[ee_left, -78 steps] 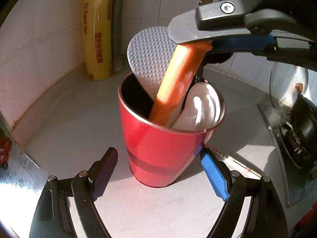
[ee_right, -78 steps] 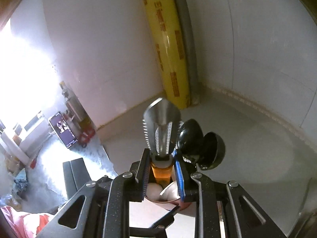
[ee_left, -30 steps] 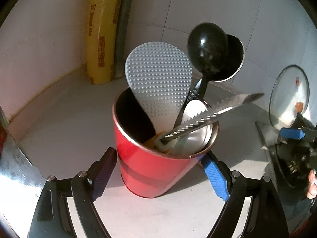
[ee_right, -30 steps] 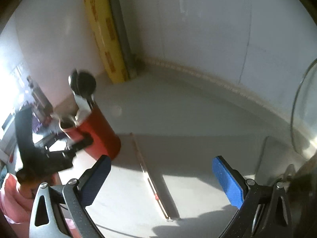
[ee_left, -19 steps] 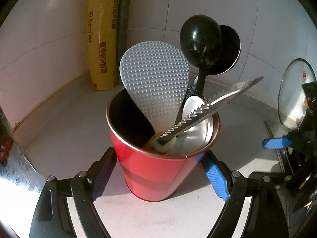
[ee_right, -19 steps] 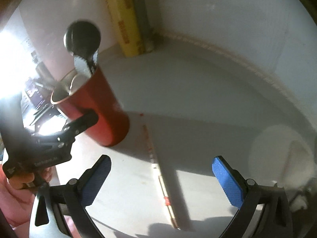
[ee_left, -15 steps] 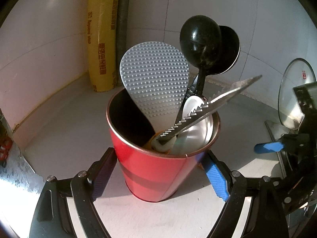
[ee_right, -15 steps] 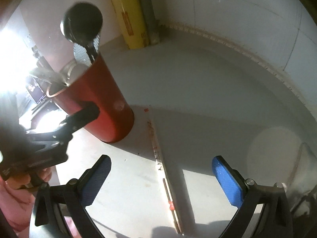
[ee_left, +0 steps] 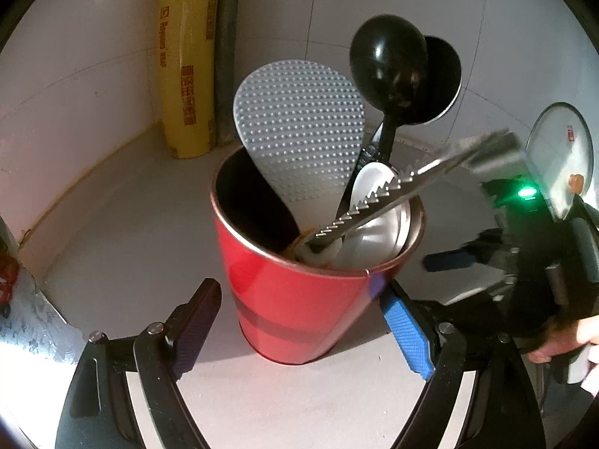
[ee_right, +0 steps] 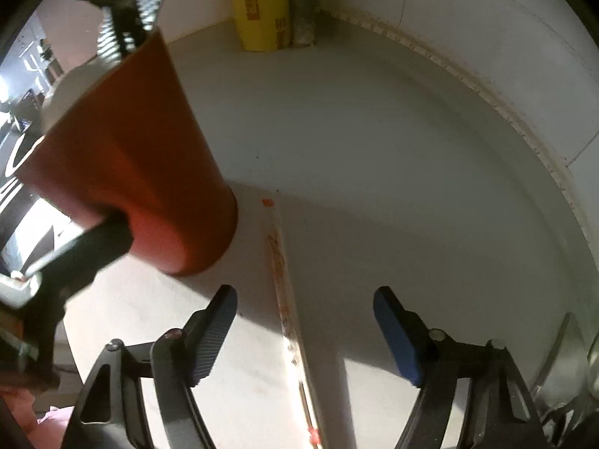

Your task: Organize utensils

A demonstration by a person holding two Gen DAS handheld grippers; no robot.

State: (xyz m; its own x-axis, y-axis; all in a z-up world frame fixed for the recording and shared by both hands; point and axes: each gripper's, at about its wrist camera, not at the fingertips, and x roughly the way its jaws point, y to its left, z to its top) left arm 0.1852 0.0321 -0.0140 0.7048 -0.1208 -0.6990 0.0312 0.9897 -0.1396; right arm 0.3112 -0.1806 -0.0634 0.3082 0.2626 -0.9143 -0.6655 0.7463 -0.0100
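Observation:
A red cup [ee_left: 299, 299] stands on the white counter and holds a dimpled grey rice paddle [ee_left: 299, 134], a black ladle [ee_left: 389, 63], a white spoon [ee_left: 370, 220] and a serrated metal tool [ee_left: 393, 194] leaning right. My left gripper [ee_left: 299, 333] is open, its pads on either side of the cup's base. My right gripper [ee_right: 303, 333] is open and empty, low over a pair of chopsticks [ee_right: 284, 280] lying on the counter. The cup [ee_right: 134, 187] is at the left in the right wrist view. The right gripper also shows in the left wrist view [ee_left: 486, 262], at the right.
A yellow roll of wrap [ee_left: 187, 56] stands in the tiled wall corner; it also shows in the right wrist view [ee_right: 262, 7]. A glass pot lid [ee_left: 561, 157] and a stove are at the right. A metal edge [ee_left: 22, 321] lies at the left.
My right gripper let go of the serrated tool into the cup, drew away to the right, then came down low over the chopsticks beside the cup. The left gripper stayed open around the cup.

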